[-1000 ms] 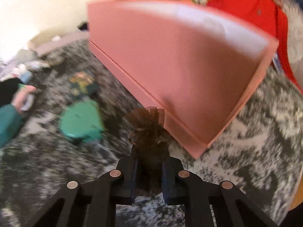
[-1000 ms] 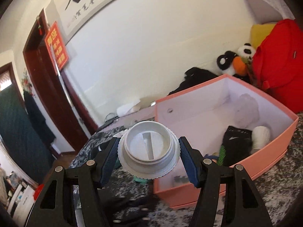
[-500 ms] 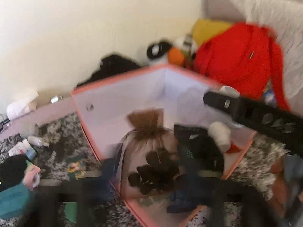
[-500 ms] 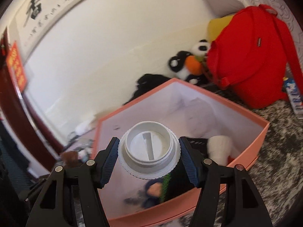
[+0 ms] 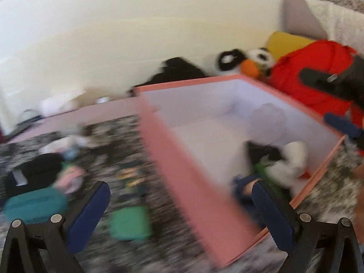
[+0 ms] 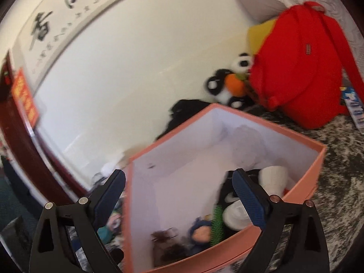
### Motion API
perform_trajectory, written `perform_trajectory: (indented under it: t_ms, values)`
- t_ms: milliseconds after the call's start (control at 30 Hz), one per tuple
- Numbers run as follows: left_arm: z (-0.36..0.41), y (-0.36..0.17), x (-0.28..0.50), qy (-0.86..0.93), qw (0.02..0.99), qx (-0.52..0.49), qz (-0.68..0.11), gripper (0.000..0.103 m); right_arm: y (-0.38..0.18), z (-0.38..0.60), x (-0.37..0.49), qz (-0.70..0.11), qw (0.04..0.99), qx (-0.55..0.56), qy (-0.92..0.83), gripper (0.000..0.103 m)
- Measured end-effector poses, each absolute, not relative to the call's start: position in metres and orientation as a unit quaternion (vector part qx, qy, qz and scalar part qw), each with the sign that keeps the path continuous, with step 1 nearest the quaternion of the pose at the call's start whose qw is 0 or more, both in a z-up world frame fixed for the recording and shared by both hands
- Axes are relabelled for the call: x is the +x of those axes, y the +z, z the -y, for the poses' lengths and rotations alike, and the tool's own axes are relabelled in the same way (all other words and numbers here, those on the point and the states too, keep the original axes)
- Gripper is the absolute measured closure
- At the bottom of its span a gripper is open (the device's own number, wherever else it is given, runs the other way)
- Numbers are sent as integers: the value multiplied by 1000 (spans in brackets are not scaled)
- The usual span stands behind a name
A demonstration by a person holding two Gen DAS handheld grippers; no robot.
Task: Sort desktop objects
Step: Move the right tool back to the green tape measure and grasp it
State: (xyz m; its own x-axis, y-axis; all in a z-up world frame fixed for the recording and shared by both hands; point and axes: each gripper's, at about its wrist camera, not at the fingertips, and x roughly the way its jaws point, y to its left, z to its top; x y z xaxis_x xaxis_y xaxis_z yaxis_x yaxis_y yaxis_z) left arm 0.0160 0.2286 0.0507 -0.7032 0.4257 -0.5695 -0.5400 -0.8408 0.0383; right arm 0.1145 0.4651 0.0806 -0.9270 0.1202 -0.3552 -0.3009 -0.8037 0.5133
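Left wrist view
- left gripper (image 5: 179, 207): jaws spread wide, nothing between them; sits above the near-left wall of the box
- pink box (image 5: 182, 170): open top, white inside, on the mottled grey-black cover (image 5: 329, 193); frame blurred
- box contents: black item (image 5: 261, 152) and white soft item (image 5: 293, 159) at the right side, blue thing (image 5: 243, 186) near the front; details too blurred to tell
- left of box, on the cover: green flat item (image 5: 129, 225), teal pouch (image 5: 34, 207), pink item (image 5: 70, 177), black item (image 5: 34, 170), small colourful pack (image 5: 132, 177)
- background: red backpack (image 5: 318, 79), panda plush (image 5: 248, 61) with orange part, yellow cushion (image 5: 284, 41), black cloth (image 5: 177, 72) by the wall
- right gripper: seen at right edge (image 5: 334, 100), over the box's far right corner

Right wrist view
- right gripper (image 6: 179, 195): jaws wide apart, empty, above the open box
- pink box (image 6: 302, 182): tilted in frame, left wall under the left finger
- white lid (image 6: 236, 213): lies inside the box, front right, just beside the right finger (image 6: 248, 198)
- other contents: white cup-like item (image 6: 273, 177), black item with white mark (image 6: 229, 193), green comb-like strip (image 6: 216, 225), blue doll (image 6: 200, 229), dark brown pouch (image 6: 163, 238) at the front
- outside the box: red backpack (image 6: 300, 68), panda plush (image 6: 229, 84), calligraphy scroll (image 6: 63, 11) on the wall, red door frame (image 6: 20, 136)
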Motion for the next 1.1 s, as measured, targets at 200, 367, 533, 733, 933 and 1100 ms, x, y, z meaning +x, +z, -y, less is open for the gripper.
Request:
perform_trajectory:
  t_ms: [200,367,533,733,933,1100]
  values:
    - [-137,37,6,943,146,-283,-94,0,93,-387,97,-277,-33,-167,946,8]
    - [-69,10,-16,945,48,-314,-81,0,90,-301,67,-177,-72,-221,956,32]
    - [-21,10,-22,946,11,-317,-66,0,50,-251,21,-104,-34,-315,943,32]
    - [0,13,-32,942,13,-335,-15,0,-9,-245,-31,-80,40,-388,917,32]
    - [-4,5,-48,935,19,-354,5,0,-53,-252,-64,-65,60,-444,892,30]
    - [-7,-2,-62,928,24,-370,22,0,-78,-257,-79,-76,61,-455,885,31]
